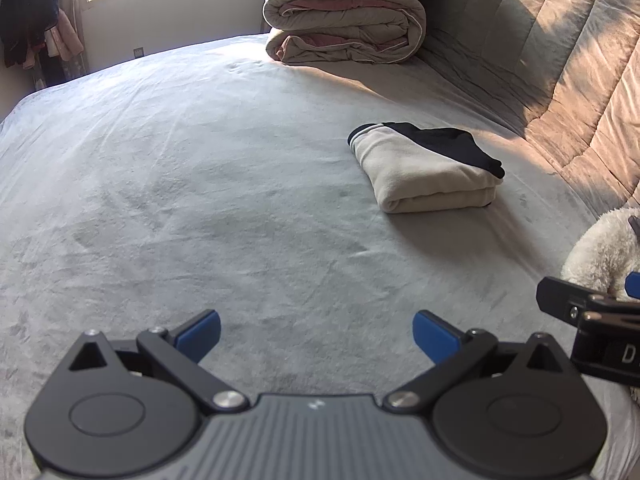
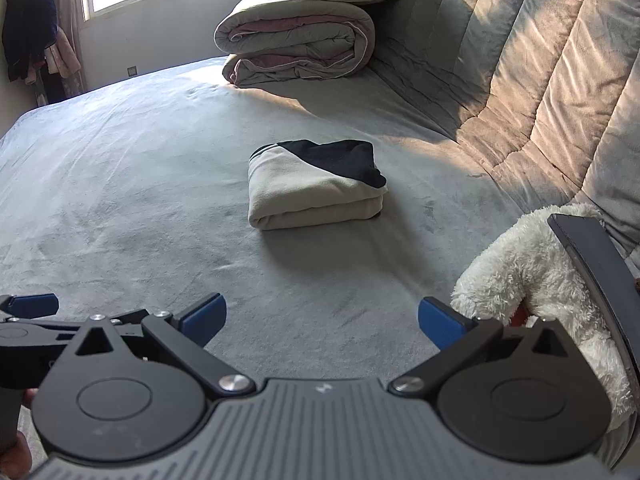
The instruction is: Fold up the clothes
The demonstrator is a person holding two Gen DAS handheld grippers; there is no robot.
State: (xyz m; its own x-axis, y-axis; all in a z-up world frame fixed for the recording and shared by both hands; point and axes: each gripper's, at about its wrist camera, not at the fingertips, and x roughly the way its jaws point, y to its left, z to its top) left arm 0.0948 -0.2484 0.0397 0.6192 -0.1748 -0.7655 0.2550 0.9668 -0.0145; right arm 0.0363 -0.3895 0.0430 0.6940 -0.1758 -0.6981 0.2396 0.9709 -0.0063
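A cream and black garment (image 1: 426, 168) lies folded into a compact bundle on the grey bed sheet (image 1: 200, 200), right of centre. In the right wrist view the same folded garment (image 2: 316, 184) sits straight ahead, well beyond the fingers. My left gripper (image 1: 316, 336) is open over bare sheet with nothing between its blue pads. My right gripper (image 2: 322, 324) is open too, hovering near the bed's front with nothing held. Each gripper shows at the edge of the other's view: the right gripper (image 1: 592, 312) and the left gripper (image 2: 32, 308).
A rolled grey and pink duvet (image 1: 344, 24) with pillows on top sits at the far end of the bed. A quilted cover (image 2: 540, 80) rises along the right. A white fluffy plush (image 2: 532, 272) with a dark flat object (image 2: 592, 272) lies close on the right. Clothes (image 2: 28, 24) hang by the window.
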